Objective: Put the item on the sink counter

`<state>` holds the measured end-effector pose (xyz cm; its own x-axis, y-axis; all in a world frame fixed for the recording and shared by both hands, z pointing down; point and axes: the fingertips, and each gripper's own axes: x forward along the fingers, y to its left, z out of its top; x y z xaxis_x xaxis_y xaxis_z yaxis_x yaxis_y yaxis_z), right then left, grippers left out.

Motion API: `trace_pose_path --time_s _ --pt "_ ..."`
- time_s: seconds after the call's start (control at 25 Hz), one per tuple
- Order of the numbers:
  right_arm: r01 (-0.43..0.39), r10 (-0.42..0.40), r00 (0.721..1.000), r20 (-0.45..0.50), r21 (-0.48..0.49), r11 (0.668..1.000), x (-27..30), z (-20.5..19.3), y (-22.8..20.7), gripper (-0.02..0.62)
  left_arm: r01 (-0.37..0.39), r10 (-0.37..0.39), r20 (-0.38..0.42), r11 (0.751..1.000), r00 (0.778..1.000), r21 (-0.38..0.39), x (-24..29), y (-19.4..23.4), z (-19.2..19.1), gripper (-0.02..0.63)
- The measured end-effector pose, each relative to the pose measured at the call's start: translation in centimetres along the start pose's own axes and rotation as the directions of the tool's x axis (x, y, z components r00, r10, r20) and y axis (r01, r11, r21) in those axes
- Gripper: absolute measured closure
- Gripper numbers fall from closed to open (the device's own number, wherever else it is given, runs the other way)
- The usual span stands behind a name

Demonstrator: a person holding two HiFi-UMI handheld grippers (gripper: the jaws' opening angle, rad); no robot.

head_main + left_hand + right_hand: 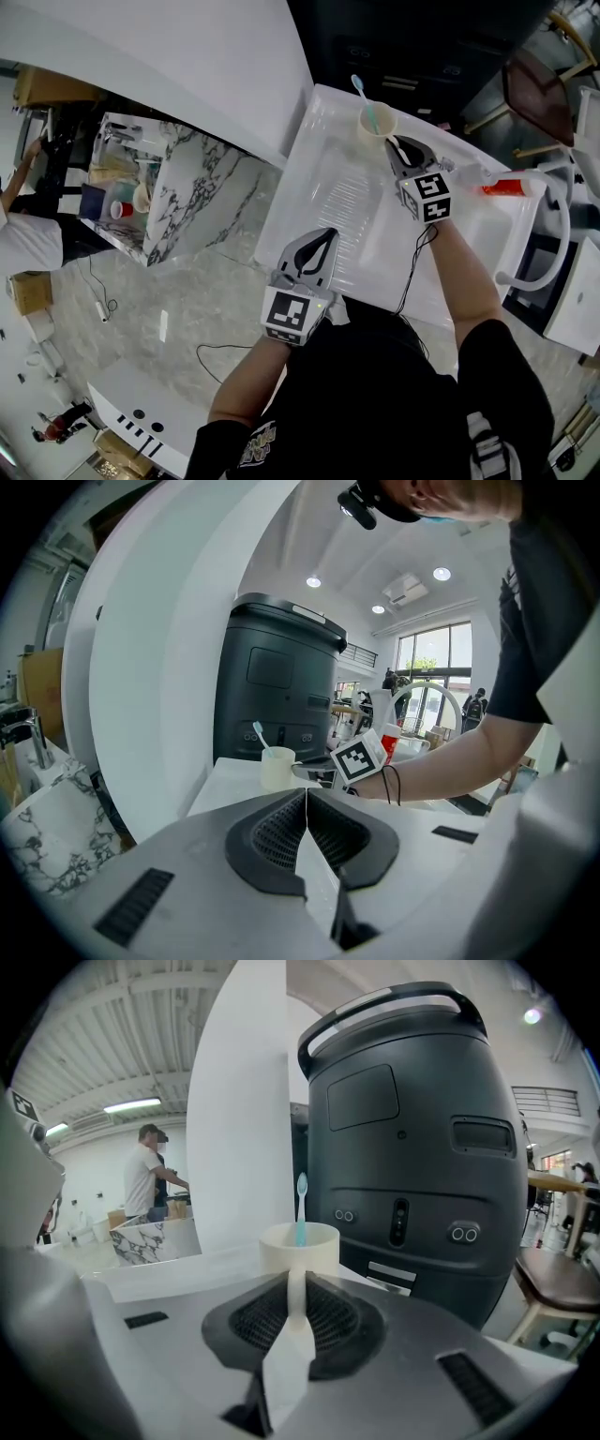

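A cream cup with a light-blue toothbrush in it is upright at the far corner of the white sink counter. My right gripper is shut on the cup's handle. In the right gripper view the cup and toothbrush sit just past the right gripper, the handle pinched between the jaws. Whether the cup's base touches the counter I cannot tell. My left gripper hangs over the counter's near edge, shut and empty. From the left gripper view, the cup is far ahead.
A red-and-white tube lies at the counter's right end beside a curved white faucet. A large dark bin-like machine stands right behind the counter. A white curved wall and a marble counter are on the left.
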<state>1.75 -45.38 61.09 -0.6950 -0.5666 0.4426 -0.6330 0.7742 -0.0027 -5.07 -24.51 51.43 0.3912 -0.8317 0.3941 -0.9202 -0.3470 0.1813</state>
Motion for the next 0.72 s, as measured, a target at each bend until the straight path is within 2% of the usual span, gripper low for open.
trace_pose_path --time_s 0.52,0.72 --pt "-0.008 0.008 1.0 -0.01 -0.004 1.0 -0.1 -0.5 -0.1 0.492 0.005 -0.004 -0.016 1.0 1.0 0.008 -0.5 -1.0 -0.2 0.589" --pt "0.028 -0.029 0.998 -0.057 -0.014 1.0 -0.2 -1.5 -0.4 0.463 0.004 -0.004 -0.022 1.0 1.0 0.006 -1.5 -0.9 -0.4 0.589"
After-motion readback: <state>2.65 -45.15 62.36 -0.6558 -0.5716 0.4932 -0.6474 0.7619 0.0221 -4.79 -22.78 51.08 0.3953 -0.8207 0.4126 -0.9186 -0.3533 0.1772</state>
